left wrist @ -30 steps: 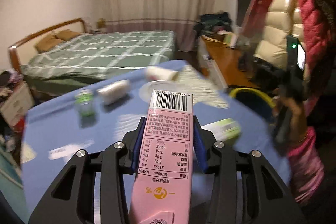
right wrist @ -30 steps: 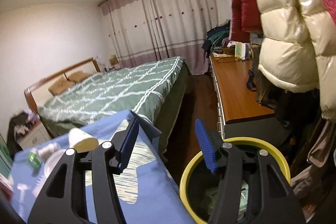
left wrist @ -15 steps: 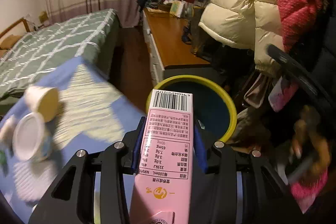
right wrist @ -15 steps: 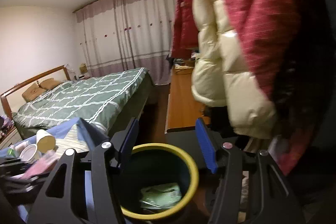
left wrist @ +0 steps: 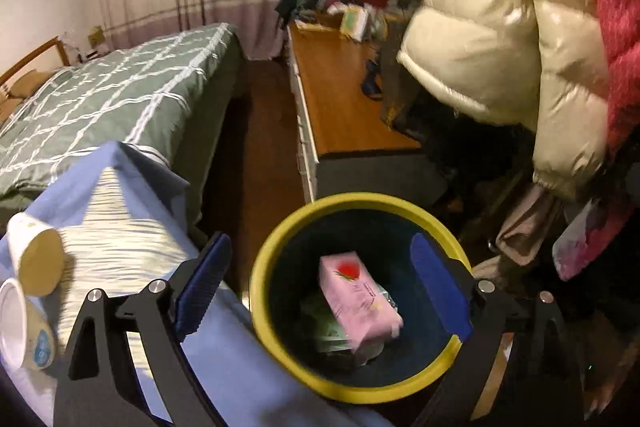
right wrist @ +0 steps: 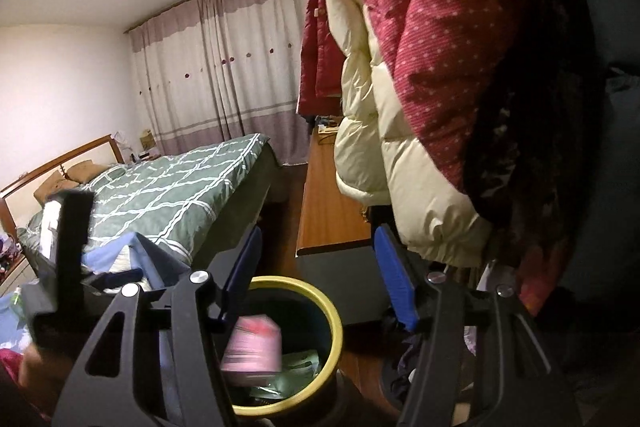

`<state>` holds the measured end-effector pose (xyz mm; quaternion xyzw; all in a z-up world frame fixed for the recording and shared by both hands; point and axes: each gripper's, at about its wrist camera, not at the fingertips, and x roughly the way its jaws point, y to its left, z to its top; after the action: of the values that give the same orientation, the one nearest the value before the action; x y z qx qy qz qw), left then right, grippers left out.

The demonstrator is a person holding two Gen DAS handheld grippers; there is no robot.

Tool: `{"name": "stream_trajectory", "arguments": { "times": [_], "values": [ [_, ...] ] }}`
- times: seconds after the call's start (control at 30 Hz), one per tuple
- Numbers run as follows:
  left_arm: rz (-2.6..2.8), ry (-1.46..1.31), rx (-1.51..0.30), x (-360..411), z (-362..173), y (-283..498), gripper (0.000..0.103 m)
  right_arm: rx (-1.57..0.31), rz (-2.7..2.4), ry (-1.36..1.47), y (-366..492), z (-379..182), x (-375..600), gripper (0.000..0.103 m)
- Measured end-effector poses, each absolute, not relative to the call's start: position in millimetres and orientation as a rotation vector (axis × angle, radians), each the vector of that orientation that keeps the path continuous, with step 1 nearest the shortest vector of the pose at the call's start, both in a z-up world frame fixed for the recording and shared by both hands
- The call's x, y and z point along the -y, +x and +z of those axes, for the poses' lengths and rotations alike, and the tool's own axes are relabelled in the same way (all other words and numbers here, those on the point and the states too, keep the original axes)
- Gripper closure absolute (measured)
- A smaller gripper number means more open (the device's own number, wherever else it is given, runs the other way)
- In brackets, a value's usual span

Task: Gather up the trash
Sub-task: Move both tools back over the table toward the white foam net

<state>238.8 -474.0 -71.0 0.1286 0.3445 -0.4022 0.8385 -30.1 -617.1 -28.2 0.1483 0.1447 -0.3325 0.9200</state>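
Observation:
A pink milk carton (left wrist: pixel 358 297) lies inside the yellow-rimmed bin (left wrist: pixel 264 267), on top of green packaging. My left gripper (left wrist: pixel 322 281) is open and empty above the bin's mouth. In the right wrist view the carton (right wrist: pixel 252 351) is blurred inside the bin (right wrist: pixel 334 323). My right gripper (right wrist: pixel 318 275) is open and empty above the bin. A paper cup (left wrist: pixel 36 259) lies on its side and a white cup (left wrist: pixel 20 327) sits on the blue table cloth (left wrist: pixel 224 359) at the left.
A wooden desk (left wrist: pixel 340 99) stands behind the bin. Puffy cream and red jackets (left wrist: pixel 500 27) hang close on the right. A bed with a green checked cover (left wrist: pixel 112 99) lies beyond the table. The left tool (right wrist: pixel 68 251) shows at the left in the right wrist view.
My left gripper swung from the table to over the bin, opened and let go of the pink carton, which now is in the bin. My right gripper stayed open near the bin.

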Motion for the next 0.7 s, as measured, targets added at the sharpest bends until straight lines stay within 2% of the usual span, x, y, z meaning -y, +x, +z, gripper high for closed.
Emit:
{"name": "stream_trajectory", "arguments": {
  "times": [0.13,0.37,0.47,0.7],
  "values": [
    [-0.796,0.204,-0.642,414.2,-42.6,238.2,0.011,-0.319,-0.659,0.313,-19.0,-33.5,614.4,0.046],
    [-0.584,0.026,-0.527,246.8,-5.2,236.8,0.006,-0.388,-0.536,0.306,19.2,-42.6,583.4,0.046],
    [-0.442,-0.043,-0.488,162.4,-1.1,237.5,0.005,-0.411,-0.447,0.27,49.2,-38.2,556.3,0.046],
    [-0.144,-0.067,-0.439,29.6,-20.5,239.6,0.005,-0.428,-0.235,0.185,110.5,-16.8,485.1,0.042]
  ]
}}
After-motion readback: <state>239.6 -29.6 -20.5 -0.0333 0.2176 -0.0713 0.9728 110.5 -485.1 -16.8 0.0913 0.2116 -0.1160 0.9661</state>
